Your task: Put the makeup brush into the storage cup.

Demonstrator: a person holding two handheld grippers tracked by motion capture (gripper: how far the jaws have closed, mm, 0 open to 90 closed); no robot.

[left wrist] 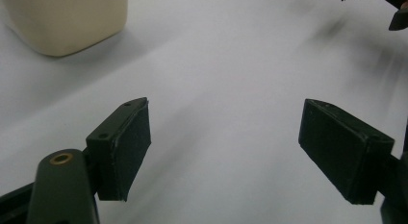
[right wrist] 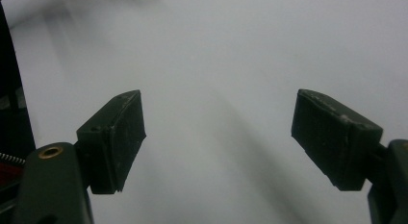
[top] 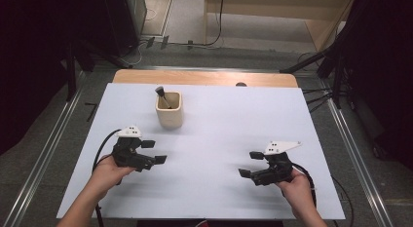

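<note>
Both pairs of jaws stand wide apart with nothing between them but bare white surface. On the left gripper [left wrist: 223,152], seen in its own view, the two black pads [left wrist: 130,147] face each other across a broad gap, and through that gap lies only the white sheet. The right gripper [right wrist: 216,147] looks the same in its own view: pads [right wrist: 120,140] spread far, white sheet behind, nothing pinched.

Outward from the fingertips, the nearest thing is the cream cup [top: 169,110]. In the high view it stands upright on the far half of the white sheet [top: 219,139], left of the middle, well beyond the left gripper [top: 155,151] and a little to the right of it; there is open sheet between the jaw tips and the cup's base. In the left gripper view the cup's lower wall [left wrist: 67,22] fills the top left corner, off to the side of the line between the jaws, not in the gap. A dark-headed brush [top: 161,94] leans inside the cup, its head poking above the rim toward the far left.

The right gripper [top: 251,163] sits near the sheet's right side, well apart from the cup, jaws pointing leftward toward the other gripper. Each gripper is held in a hand [top: 108,172] coming in from the near edge, low above the sheet.
</note>
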